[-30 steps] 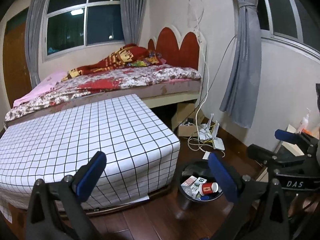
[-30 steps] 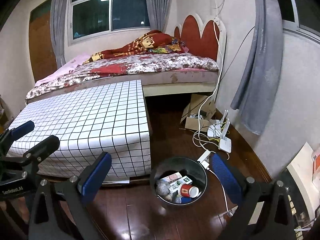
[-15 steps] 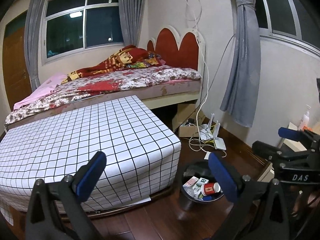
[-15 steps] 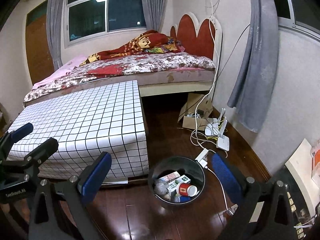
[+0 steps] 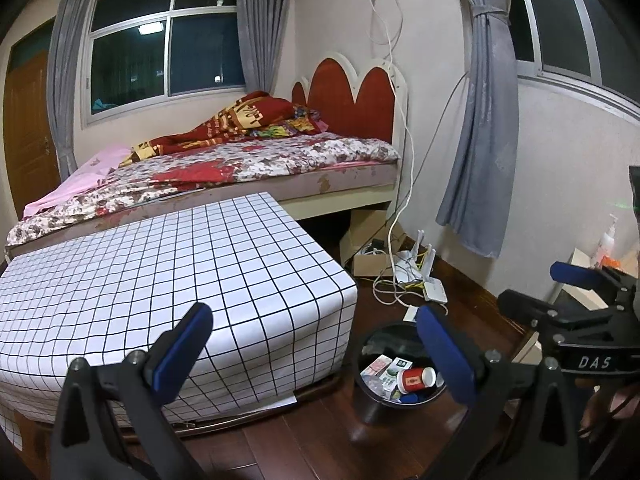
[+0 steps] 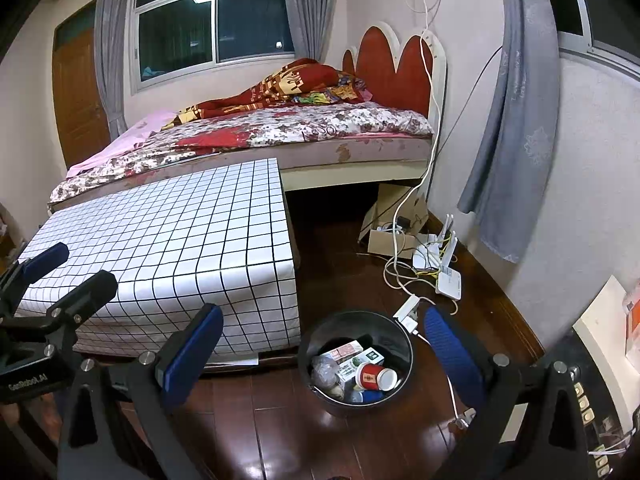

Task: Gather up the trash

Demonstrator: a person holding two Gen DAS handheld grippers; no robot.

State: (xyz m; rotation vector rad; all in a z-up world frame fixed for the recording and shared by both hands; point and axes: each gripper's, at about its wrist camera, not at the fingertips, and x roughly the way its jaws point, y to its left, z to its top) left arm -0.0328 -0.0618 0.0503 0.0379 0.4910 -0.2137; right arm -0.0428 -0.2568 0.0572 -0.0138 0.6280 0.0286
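**Mei:** Bedroom floor of dark wood, a bed (image 6: 280, 128) along the far wall, and a low block under a white checked cloth (image 6: 180, 240) in front of it. Where is the trash?

**Tomas:** In the black bin (image 6: 308, 354) on the floor, just right of the cloth's near corner. Inside I can make out a red paper cup (image 6: 375, 377) on its side, small cartons (image 6: 352, 354), something crumpled and something blue. The cloth looks bare, and I see no loose litter on the boards.

**Mei:** And the claws?

**Tomas:** The right gripper (image 6: 320, 348) is spread wide with nothing between its blue pads; the bin shows in the gap. The left gripper (image 5: 316, 354) is just as wide and equally empty, hanging over the cloth's near corner with the bin (image 5: 362, 354) towards its right finger.

**Mei:** So the task seems nearly finished?

**Tomas:** That's my reading. The step in hand is probably a last look round, or lifting the bin away.

**Mei:** How to do that well?

**Tomas:** If the bin is to be lifted, pinch the rim with one claw and steady the opposite side with the other, keeping it level so the cup doesn't roll out. Mind the white cables (image 6: 400, 272) and router (image 6: 448, 280) on the floor just beyond the bin, near the right wall; a finger could snag them.
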